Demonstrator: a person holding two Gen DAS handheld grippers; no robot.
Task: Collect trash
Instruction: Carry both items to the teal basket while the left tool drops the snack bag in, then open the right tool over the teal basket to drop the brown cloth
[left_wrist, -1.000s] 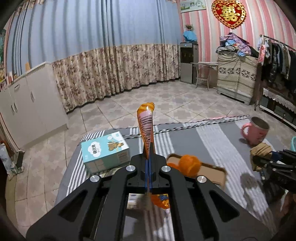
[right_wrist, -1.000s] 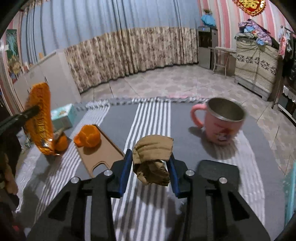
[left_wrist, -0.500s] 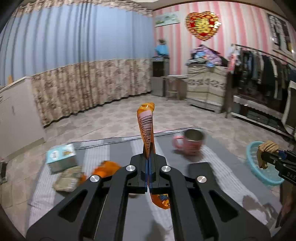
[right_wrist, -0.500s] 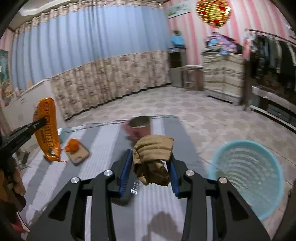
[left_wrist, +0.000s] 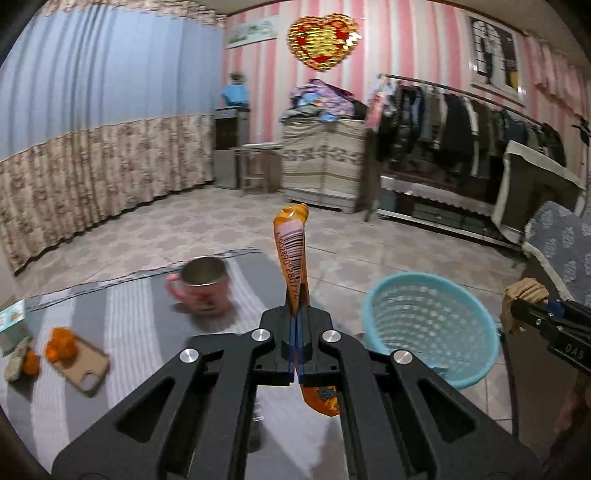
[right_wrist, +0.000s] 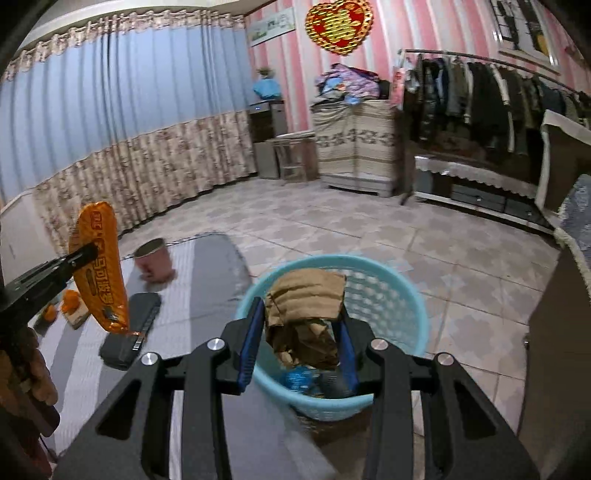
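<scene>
both grippers swung over to one blue basket (right_wrist: 399, 295), one wrapper (left_wrist: 291, 251), one paper wad (right_wrist: 306, 302).

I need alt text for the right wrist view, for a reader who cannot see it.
The right claw grips a crumpled brown paper wad above a light blue plastic basket standing on the tiled floor. At left, the left claw holds an orange snack wrapper over a grey striped mat with a pink mug.

An orange snack wrapper (left_wrist: 293, 254) stands upright, pinched mid-length. Crumpled brown paper (right_wrist: 304, 314) hangs over the light-blue perforated basket (right_wrist: 402, 295) on the floor.
</scene>
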